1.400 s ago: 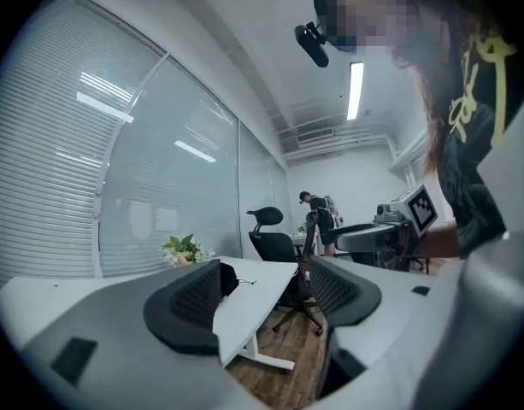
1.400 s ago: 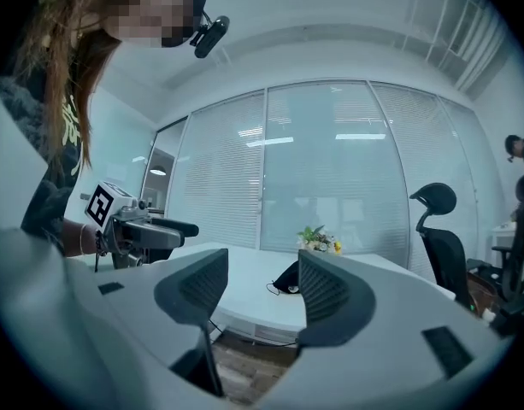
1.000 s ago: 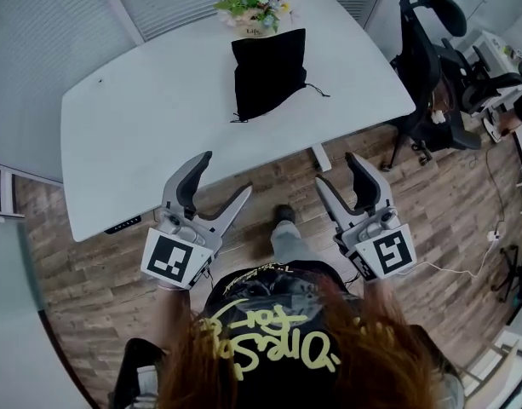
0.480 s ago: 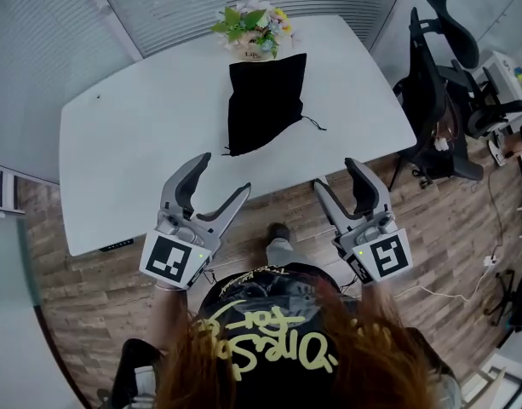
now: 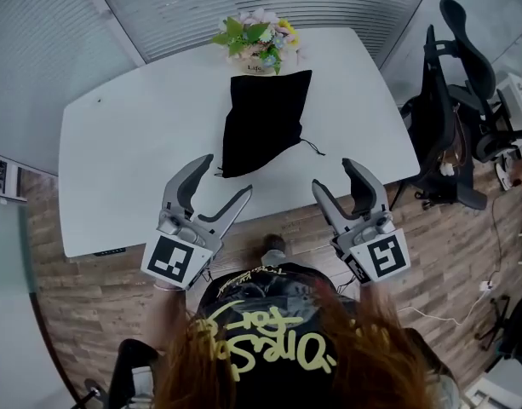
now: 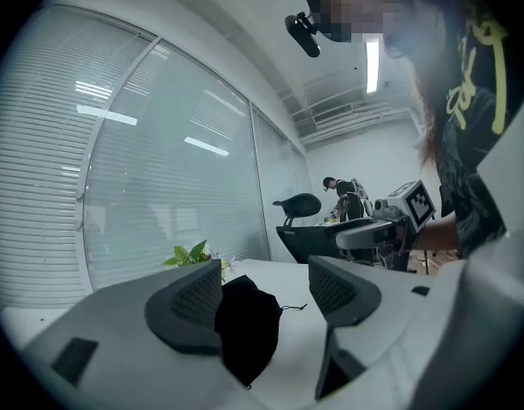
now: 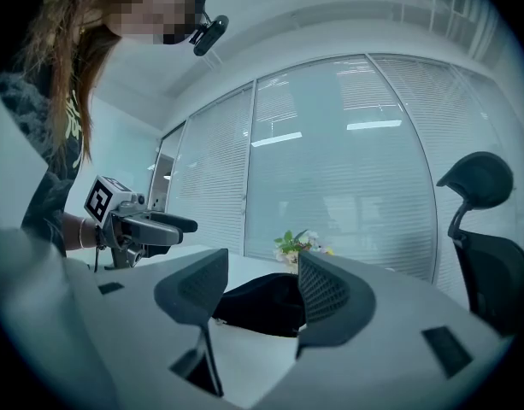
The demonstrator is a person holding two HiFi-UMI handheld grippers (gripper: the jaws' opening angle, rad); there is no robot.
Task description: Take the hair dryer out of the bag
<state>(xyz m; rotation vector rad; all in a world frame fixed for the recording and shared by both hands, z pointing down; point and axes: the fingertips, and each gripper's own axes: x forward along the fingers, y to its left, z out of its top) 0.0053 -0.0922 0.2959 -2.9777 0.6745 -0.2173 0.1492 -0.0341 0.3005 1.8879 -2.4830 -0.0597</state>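
The black bag (image 5: 262, 119) lies on the white bench (image 5: 133, 160); short of the bag, left gripper (image 5: 226, 175) and right gripper (image 5: 333, 174) hover, fingers (image 5: 189, 180) wide apart, empty

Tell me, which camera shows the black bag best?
The head view: the whole black bag lies unobstructed on the white table. Both gripper views see it low and side-on, partly hidden behind their own jaws.

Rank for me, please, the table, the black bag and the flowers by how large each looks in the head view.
1. white table
2. black drawstring bag
3. flower arrangement, clearly the smallest
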